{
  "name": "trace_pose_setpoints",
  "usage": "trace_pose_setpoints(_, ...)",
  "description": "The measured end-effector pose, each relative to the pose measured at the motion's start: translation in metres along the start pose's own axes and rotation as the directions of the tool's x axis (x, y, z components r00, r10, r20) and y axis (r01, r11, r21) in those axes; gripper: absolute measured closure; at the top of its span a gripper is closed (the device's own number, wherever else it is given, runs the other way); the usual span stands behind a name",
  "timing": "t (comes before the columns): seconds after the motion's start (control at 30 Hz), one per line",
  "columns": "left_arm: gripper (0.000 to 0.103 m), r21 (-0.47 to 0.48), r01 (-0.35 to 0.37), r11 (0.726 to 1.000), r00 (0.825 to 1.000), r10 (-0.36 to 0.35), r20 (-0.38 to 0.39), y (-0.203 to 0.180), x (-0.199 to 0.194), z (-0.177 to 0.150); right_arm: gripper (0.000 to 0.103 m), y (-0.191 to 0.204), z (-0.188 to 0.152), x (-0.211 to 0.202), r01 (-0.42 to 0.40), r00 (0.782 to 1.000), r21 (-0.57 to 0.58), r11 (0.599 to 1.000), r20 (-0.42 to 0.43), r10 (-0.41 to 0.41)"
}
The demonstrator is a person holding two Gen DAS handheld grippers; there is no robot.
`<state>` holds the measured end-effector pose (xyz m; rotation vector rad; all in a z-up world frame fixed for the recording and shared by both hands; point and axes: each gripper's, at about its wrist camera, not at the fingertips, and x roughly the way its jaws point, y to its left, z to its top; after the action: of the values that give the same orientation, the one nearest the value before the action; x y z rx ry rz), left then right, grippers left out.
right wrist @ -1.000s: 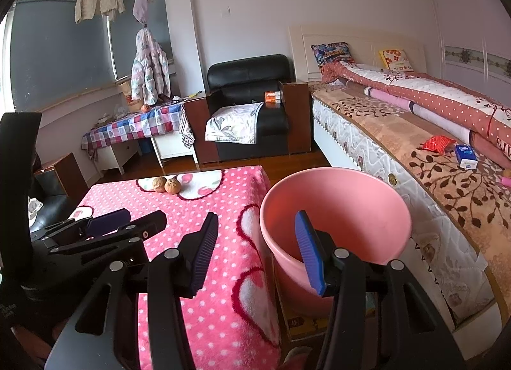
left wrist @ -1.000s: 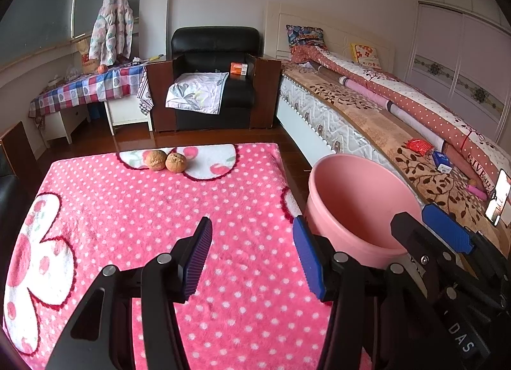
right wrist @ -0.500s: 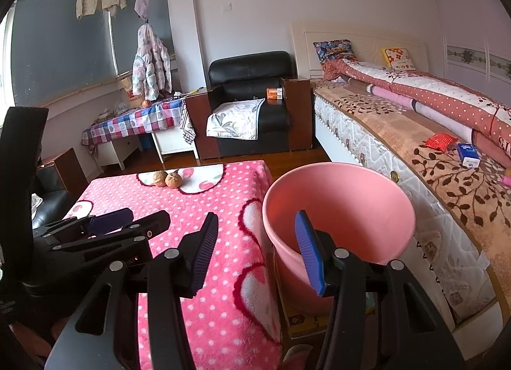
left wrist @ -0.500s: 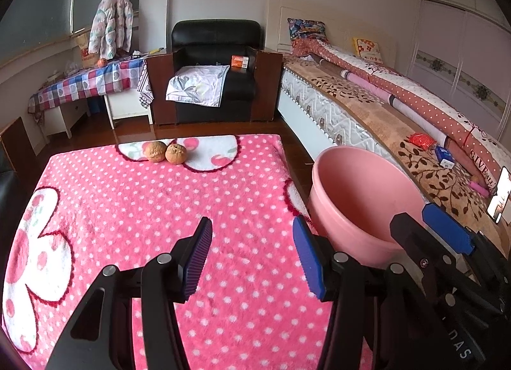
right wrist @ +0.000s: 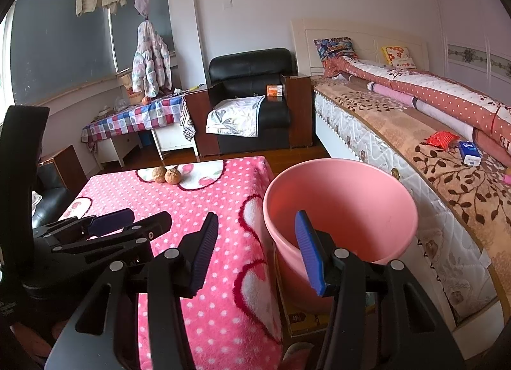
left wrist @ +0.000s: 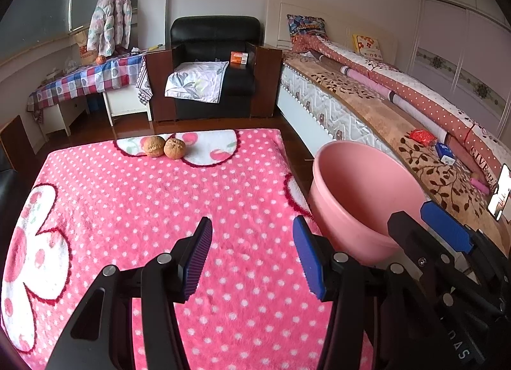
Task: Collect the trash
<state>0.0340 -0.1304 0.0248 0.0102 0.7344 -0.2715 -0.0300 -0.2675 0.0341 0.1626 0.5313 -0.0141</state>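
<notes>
Above pink cloth (left wrist: 127,194), left gripper (left wrist: 252,258) spread, empty, right gripper (right wrist: 255,250) spread, seemingly empty, near bucket (right wrist: 351,184).

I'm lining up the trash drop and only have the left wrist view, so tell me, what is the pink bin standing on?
Observer: In the right wrist view the pink bin stands on what looks like a flat cardboard box, close beside the table.
Operator: Is the right gripper carrying anything? I only see it from the side.
Observer: No. The right gripper is open, with nothing between its pads. Its view looks out over the table's edge and the bin's near rim.
</notes>
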Motion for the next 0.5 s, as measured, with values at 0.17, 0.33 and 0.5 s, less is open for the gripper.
trace_pose_setpoints(0.17,0.051,0.002,0.001,1.000,1.000,-0.001,-0.008,0.0001,0.0021,-0.0003,0.052,0.0003,-0.0006,0.0041,-0.003,1.000,0.004,1.000,-0.015,0.003)
trace_pose_setpoints(0.33,0.051,-0.003,0.004,1.000,1.000,-0.004,-0.017,0.0014,0.0044,-0.0003,0.052,0.0007,-0.0015,0.0062,-0.003,1.000,0.003,1.000,-0.023,0.003)
trace_pose_setpoints(0.5,0.051,-0.017,-0.005,1.000,1.000,0.005,-0.025,0.0051,0.0079,0.0002,0.052,0.0007,-0.0018,0.0092,-0.003,1.000,0.003,1.000,-0.030,0.003)
